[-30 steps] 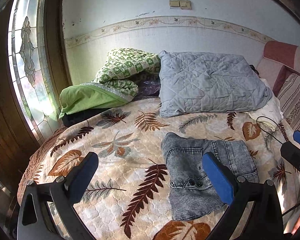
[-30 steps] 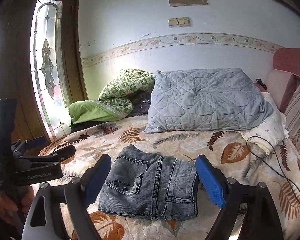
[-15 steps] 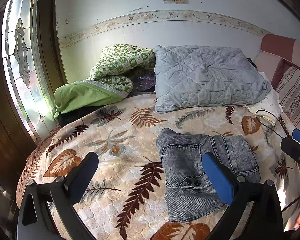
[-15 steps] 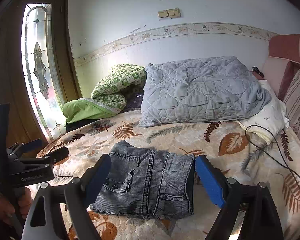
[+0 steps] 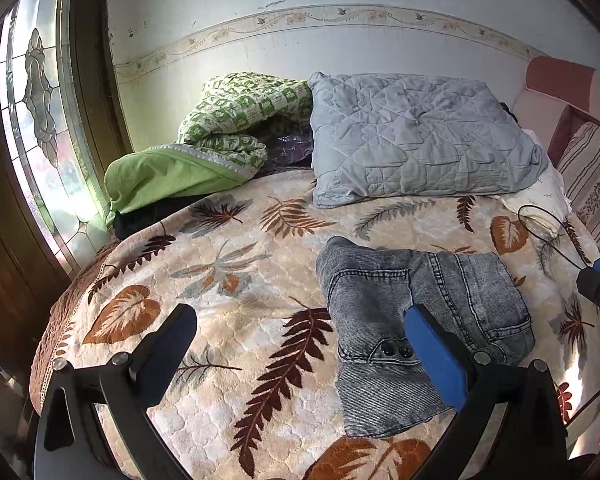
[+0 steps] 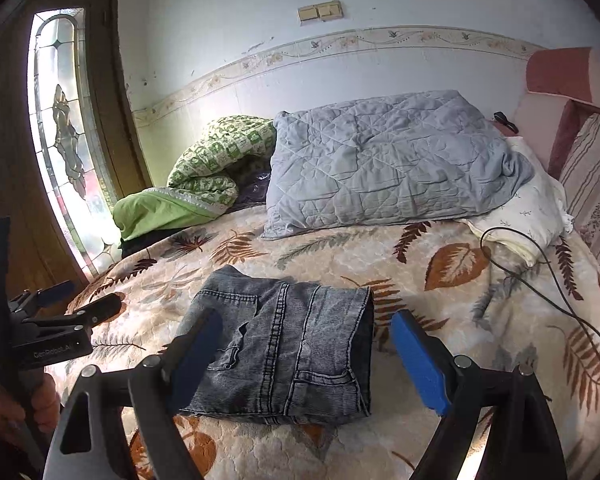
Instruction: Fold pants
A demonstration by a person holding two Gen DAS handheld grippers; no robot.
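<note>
Left gripper (image 5: pixel 300 344): spread wide, holding nothing; it hovers above the bed, its right finger over the near-left part of the pants, its left finger over bare blanket.
Right gripper (image 6: pixel 306 344): also spread wide and holding nothing; the two fingers straddle the near half of the pants without touching them, as far as the view shows.
Pants (image 6: pixel 288 344): grey denim, lying in a compact, roughly square bundle on the leaf-print blanket (image 5: pixel 220 280), near the front of the bed; waistband buttons face the left gripper, a pocket and a rounded fold edge face the right.
Step in hand: the folding looks done or nearly so; both grippers appear clear of the cloth, so this reads as release or inspection.
Next move: if anything is left, I judge it a light pat or squaring of the loose near-left layer, which sits a little uneven; otherwise pulling both grippers away.
Edges: the bed's left edge drops off just beyond the left gripper, towards the window (image 5: pixel 40 120); the front edge is close under both grippers.
Open room: broad bare blanket left of and behind the pants; the pillow (image 6: pixel 388 164) and green quilt (image 5: pixel 204 152) sit well apart at the wall.
Hazard: a black cable (image 6: pixel 548 276) trails on the blanket to the right, near the right gripper's sweep.
</note>
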